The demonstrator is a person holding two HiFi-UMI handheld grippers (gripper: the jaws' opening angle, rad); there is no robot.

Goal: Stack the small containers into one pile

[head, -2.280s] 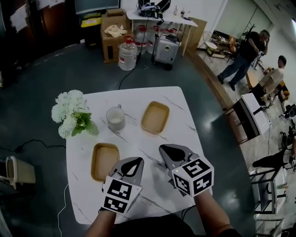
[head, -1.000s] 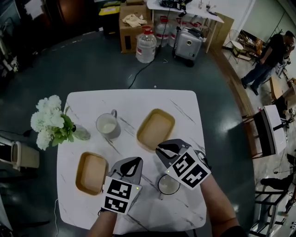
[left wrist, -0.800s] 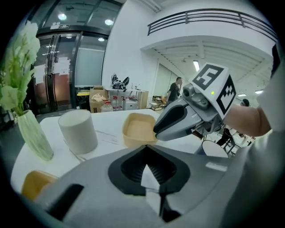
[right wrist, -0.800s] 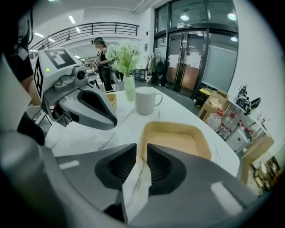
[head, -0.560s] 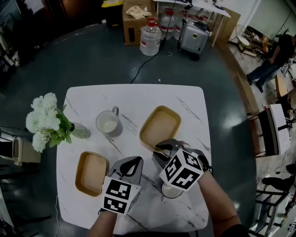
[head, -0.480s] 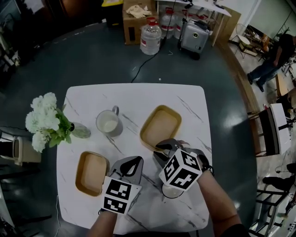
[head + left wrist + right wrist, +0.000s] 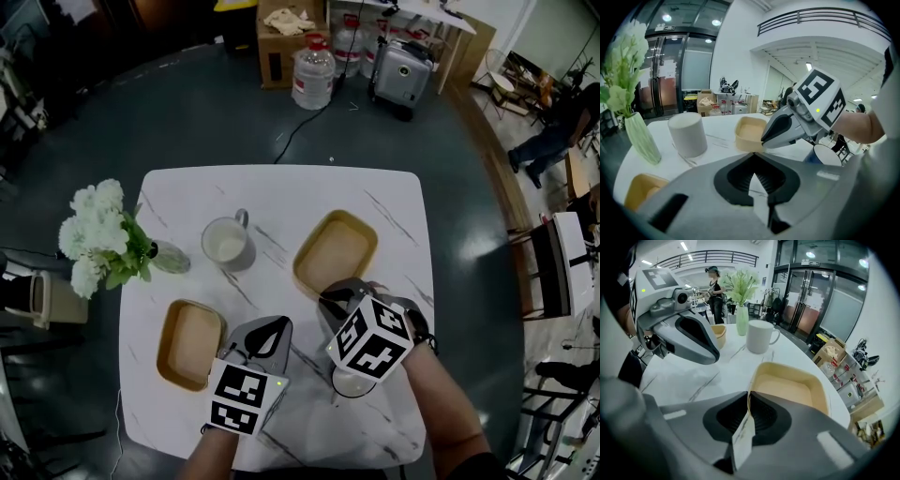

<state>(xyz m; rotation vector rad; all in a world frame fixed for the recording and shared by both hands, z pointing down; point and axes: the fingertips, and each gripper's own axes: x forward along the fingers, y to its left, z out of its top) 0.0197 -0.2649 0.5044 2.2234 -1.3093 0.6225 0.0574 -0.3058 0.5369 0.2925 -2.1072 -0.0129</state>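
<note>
Right hand-held gripper lower, on container rim

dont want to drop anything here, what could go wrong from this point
The right gripper pinches only the near rim of the right container, so it may tilt or slip once lifted. The cup sits close under that hand and could get knocked. The shut left gripper sits on the likely path to the left container.

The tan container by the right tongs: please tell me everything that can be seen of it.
The tan container is a shallow rounded-rectangle tray, matte, perhaps paper pulp, empty and upright. It rests on the white marbled table, right of the white mug in the head view. The right tongs are closed on its near rim.
</note>
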